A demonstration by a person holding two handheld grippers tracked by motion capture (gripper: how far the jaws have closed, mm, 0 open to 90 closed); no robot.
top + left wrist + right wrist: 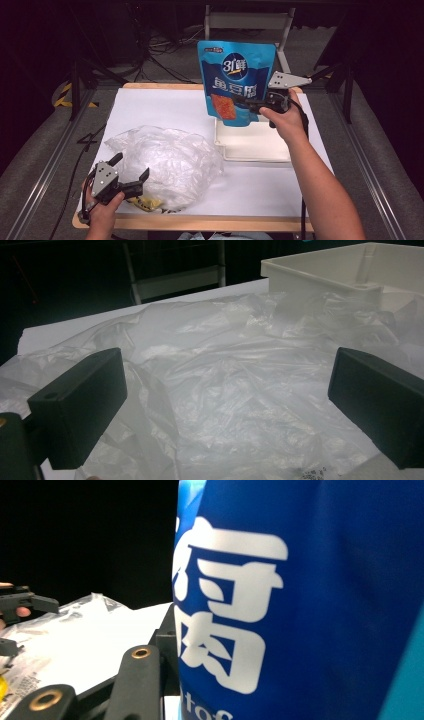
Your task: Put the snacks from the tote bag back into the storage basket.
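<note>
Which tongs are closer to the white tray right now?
Right. The right tongs hold the blue snack pouch above the white tray; the left tongs sit across the table at the clear plastic bag.

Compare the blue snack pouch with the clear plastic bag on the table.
The blue snack pouch is opaque and printed; the clear plastic bag is see-through and unprinted. The pouch is held upright above the white tray, clamped in the right gripper; the bag lies crumpled on the table, ungripped, before the open left gripper. Both are flexible packaging.
</note>
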